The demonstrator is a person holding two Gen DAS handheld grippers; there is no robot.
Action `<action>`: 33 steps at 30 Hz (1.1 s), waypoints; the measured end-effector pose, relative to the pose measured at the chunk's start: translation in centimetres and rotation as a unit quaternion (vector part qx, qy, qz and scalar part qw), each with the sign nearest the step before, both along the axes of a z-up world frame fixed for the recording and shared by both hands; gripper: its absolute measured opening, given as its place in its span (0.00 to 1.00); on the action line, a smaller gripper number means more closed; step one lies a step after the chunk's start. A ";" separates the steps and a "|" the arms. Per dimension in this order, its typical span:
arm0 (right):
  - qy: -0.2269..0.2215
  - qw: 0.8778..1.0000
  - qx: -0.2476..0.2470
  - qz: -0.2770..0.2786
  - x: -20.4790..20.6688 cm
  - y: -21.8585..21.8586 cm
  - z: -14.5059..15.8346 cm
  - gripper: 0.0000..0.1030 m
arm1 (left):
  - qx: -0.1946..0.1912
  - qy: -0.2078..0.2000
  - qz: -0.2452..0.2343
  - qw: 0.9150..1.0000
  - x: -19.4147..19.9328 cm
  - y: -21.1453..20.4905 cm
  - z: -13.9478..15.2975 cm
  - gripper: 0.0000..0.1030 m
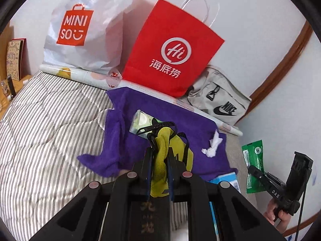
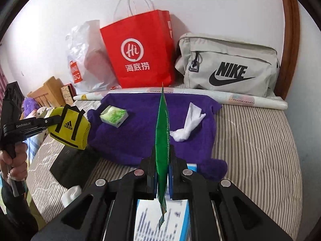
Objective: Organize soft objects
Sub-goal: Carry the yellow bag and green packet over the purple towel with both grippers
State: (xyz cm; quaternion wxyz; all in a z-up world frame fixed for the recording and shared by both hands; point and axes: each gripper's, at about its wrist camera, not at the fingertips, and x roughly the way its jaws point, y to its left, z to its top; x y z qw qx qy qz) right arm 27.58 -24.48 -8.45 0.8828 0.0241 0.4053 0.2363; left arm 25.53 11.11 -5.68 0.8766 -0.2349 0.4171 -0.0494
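While clamped: left tool (image 1: 159,150) w/ 1 yellow pouch (image 2: 69,127); right tool (image 2: 162,160) w/ 1 green packet (image 2: 162,132); 1 purple towel (image 2: 140,120).

One purple towel (image 2: 140,124), one tissue pack (image 2: 114,116), one white wad (image 2: 186,124), three bags against the wall: white (image 1: 84,32), red (image 2: 138,54), grey (image 2: 228,66)

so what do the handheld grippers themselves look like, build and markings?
Both are matte black. The left gripper carries white "GenRobot.AI" lettering on its side; the right gripper is marked "DAS" and trails a thin black cable. Round silver-pink fasteners dot the linkages behind the jaws, and blue strips line their inner faces. Bare hands grip the handles.
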 end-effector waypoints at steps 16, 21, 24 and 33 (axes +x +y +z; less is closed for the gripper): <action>0.048 0.999 -0.018 0.003 5.7 1.6 -3.6 0.08 | 0.005 0.067 0.004 0.998 5.6 0.2 -4.8 0.12; 0.060 0.998 -0.022 0.008 6.8 2.4 -4.6 0.08 | 0.012 0.084 0.004 0.996 6.4 0.2 -6.0 0.12; 0.061 0.998 -0.020 0.014 7.4 2.9 -4.8 0.07 | 0.009 0.085 0.001 0.996 6.7 0.4 -6.1 0.12; 0.050 0.998 0.004 0.037 9.0 4.1 -4.7 0.06 | 0.000 0.086 -0.011 0.996 7.0 0.4 -6.3 0.12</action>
